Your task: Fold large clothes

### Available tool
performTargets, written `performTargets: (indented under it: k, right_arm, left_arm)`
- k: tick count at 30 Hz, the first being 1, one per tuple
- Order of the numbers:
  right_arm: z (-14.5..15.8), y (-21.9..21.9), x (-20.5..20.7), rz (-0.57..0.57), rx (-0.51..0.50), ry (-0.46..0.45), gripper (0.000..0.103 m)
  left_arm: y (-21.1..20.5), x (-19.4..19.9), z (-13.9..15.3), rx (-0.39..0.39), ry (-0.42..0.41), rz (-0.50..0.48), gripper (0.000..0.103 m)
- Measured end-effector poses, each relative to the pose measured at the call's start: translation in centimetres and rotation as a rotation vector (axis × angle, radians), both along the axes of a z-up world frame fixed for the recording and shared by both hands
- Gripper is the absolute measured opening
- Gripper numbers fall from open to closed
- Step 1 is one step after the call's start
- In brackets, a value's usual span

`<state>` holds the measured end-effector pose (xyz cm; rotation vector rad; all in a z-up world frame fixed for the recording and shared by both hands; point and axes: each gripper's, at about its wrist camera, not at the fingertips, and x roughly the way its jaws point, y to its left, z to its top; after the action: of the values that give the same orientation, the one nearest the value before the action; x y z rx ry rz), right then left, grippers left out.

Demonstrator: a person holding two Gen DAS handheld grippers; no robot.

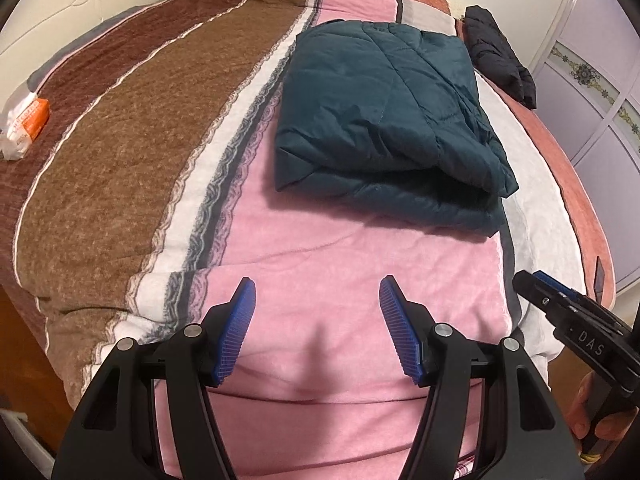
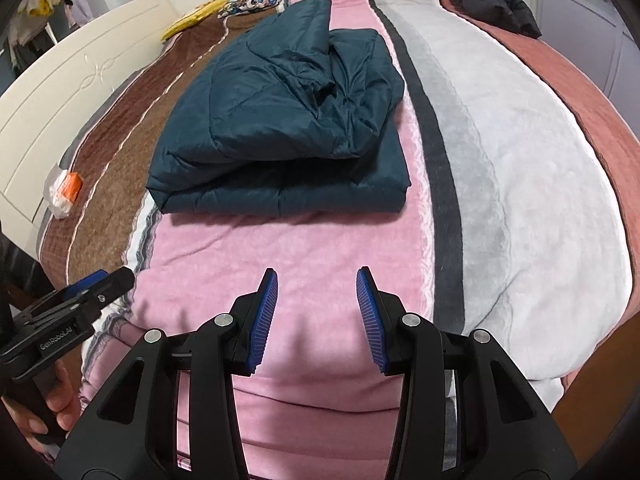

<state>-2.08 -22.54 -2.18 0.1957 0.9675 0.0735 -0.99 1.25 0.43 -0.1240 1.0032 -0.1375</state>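
- The striped bedspread (image 1: 132, 152) is spread over the whole bed, nothing much to be done there.
- The teal padded jacket (image 1: 384, 120) is already folded into a squarish bundle, laid on the pink stripe in the far middle; top layer looks a bit rumpled, so maybe a final tidy is left.
- A black garment (image 1: 500, 56) is seen far right, seemingly not folded yet.
- The left gripper (image 1: 316, 328) and right gripper (image 2: 316, 316) are held near, fingers apart, nothing gripped.
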Motion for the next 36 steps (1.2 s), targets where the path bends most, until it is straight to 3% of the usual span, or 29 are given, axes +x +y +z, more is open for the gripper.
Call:
performTargets:
  k: [19,36]
  right_arm:
    - [-0.6,1.5,-1.1,0.047,-0.019,0.021,0.041]
    - [-0.6,1.7,-1.1,0.054,-0.028,0.024,0.041]
  left_arm:
    - [0.9,-2.1,0.6,0.052,-0.024,0.068,0.062]
    - [0.6,-2.4,0.7,0.067,-0.026,0.067,0.06]
